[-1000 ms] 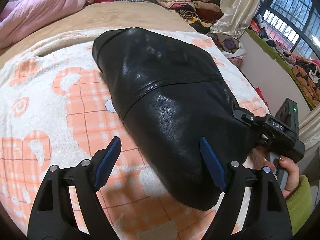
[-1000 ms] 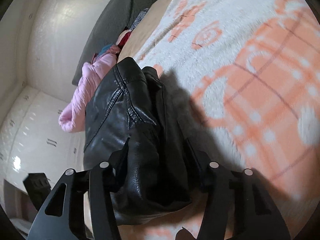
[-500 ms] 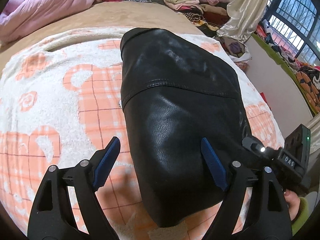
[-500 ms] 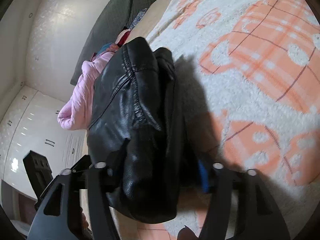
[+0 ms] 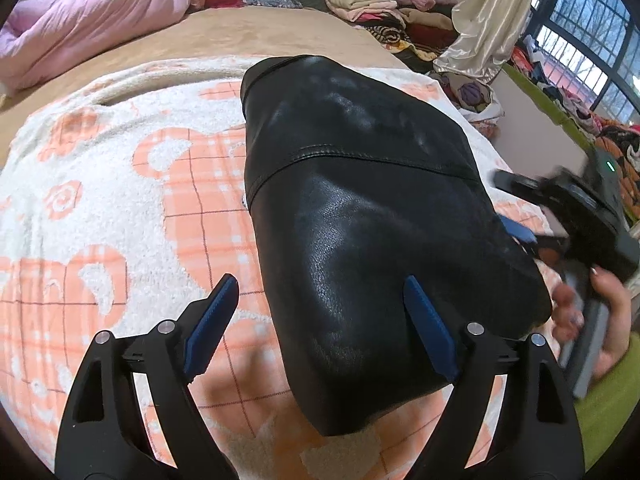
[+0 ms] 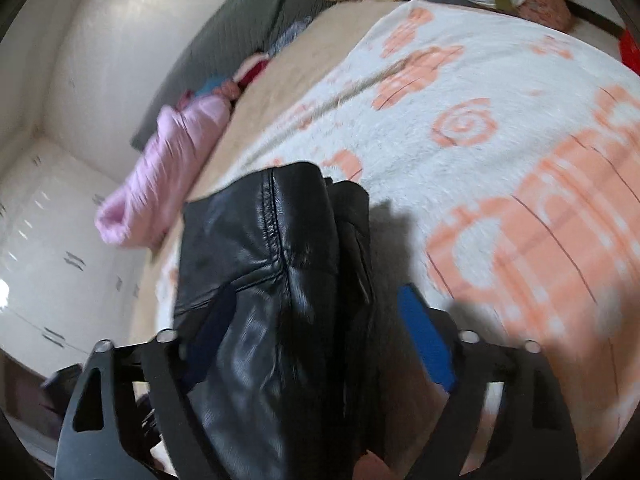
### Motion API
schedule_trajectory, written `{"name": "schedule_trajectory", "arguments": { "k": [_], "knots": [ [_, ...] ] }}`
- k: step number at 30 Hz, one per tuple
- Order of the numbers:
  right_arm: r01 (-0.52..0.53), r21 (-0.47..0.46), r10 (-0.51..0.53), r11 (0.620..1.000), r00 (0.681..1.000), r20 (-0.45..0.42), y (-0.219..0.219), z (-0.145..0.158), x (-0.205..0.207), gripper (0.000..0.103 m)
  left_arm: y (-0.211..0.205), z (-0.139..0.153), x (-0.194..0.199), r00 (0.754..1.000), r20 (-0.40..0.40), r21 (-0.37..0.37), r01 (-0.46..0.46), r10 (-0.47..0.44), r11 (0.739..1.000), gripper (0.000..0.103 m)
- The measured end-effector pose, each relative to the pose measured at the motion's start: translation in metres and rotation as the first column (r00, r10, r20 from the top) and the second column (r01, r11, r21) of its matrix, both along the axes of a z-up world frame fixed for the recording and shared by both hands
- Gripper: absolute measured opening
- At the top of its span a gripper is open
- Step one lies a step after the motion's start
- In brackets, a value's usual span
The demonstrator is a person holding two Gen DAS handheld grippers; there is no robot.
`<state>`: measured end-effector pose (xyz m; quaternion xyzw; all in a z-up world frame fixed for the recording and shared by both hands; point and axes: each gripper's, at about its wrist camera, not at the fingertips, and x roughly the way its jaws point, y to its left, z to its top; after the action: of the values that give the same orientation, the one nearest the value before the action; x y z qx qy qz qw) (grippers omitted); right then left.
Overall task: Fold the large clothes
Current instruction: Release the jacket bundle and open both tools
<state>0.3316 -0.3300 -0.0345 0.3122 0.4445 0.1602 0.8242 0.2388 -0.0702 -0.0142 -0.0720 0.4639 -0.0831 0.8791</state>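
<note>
1. A folded black leather jacket (image 5: 360, 216) lies on a white fleece blanket (image 5: 100, 184) with an orange plaid and swirl print; the blanket is the landmark for everything below.
2. The jacket sits towards the blanket's right half in the left wrist view, its long side running from the near edge of the blanket towards the far edge, with a stitched seam crossing the top panel.
3. The left gripper (image 5: 320, 320) hangs above the near part of the blanket with its blue-padded fingers spread wide. Its right finger is over the jacket's near end and its left finger over bare blanket. The pads press on nothing.
4. The right gripper (image 6: 316, 332) is at the jacket's right side, off the blanket's right edge, and a hand (image 5: 600, 320) in a green sleeve grips its handle.
5. In the right wrist view the folded bundle fills the space between the right gripper's fingers. Its jaws are closing, a visible gap remains beside the right blue pad, and the left pad is partly hidden behind the leather, so no firm clamp shows.
6. Beyond the blanket's far edge lies tan bedding (image 5: 240, 36) with a pink quilted coat (image 5: 88, 20) on it.
7. Past the blanket's far right corner is a pile of folded clothes (image 5: 384, 4).
</note>
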Motion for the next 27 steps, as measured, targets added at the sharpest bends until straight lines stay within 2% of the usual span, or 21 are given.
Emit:
{"name": "schedule_trajectory", "arguments": {
  "k": [1, 4, 6, 8, 10, 14, 18, 21, 24, 27],
  "knots": [
    [-0.035, -0.029, 0.035, 0.999, 0.999, -0.004, 0.008, 0.000, 0.006, 0.037, 0.000, 0.000, -0.002, 1.000, 0.001, 0.007, 0.000, 0.000, 1.000, 0.078],
    [-0.098, -0.134, 0.109, 0.986, 0.991, 0.075, 0.030, 0.018, 0.007, 0.019, -0.003, 0.002, -0.003, 1.000, 0.009, 0.031, 0.004, -0.004, 1.000, 0.078],
    [-0.118, -0.144, 0.142, 0.983, 0.974, 0.174, 0.037, 0.034, 0.003, 0.017, -0.004, 0.003, -0.001, 1.000, 0.021, 0.045, 0.003, -0.003, 0.999, 0.081],
    [-0.124, -0.154, 0.156, 0.980, 0.964, 0.215, 0.040, 0.038, 0.004, 0.017, -0.004, 0.001, 0.001, 1.000, 0.028, 0.053, -0.004, 0.002, 0.999, 0.082],
    [-0.133, -0.210, 0.175, 0.969, 0.965, 0.197, 0.043, 0.030, 0.011, 0.017, -0.002, -0.002, 0.004, 1.000, 0.011, 0.033, -0.007, 0.006, 0.999, 0.082],
    [-0.118, -0.236, 0.159, 0.965, 0.974, 0.160, 0.038, 0.006, 0.012, 0.017, -0.006, -0.007, 0.006, 1.000, -0.001, 0.031, 0.010, -0.010, 0.999, 0.084],
    [-0.099, -0.288, 0.143, 0.953, 0.980, 0.138, 0.037, -0.006, 0.008, 0.022, -0.012, -0.010, 0.008, 1.000, -0.010, 0.030, 0.021, -0.020, 0.999, 0.084],
    [-0.066, -0.371, 0.125, 0.926, 0.983, 0.135, 0.042, -0.009, 0.007, 0.037, -0.015, -0.010, 0.007, 1.000, -0.011, 0.035, 0.018, -0.018, 0.999, 0.085],
    [-0.041, -0.359, 0.098, 0.932, 0.985, 0.141, 0.039, -0.010, 0.002, 0.038, -0.019, -0.010, 0.008, 1.000, -0.015, 0.042, 0.023, -0.022, 0.999, 0.085],
    [-0.006, -0.362, 0.062, 0.932, 0.988, 0.143, 0.033, -0.007, -0.005, 0.053, -0.017, -0.009, 0.007, 1.000, -0.015, 0.047, 0.024, -0.023, 0.999, 0.085]
  ]
}}
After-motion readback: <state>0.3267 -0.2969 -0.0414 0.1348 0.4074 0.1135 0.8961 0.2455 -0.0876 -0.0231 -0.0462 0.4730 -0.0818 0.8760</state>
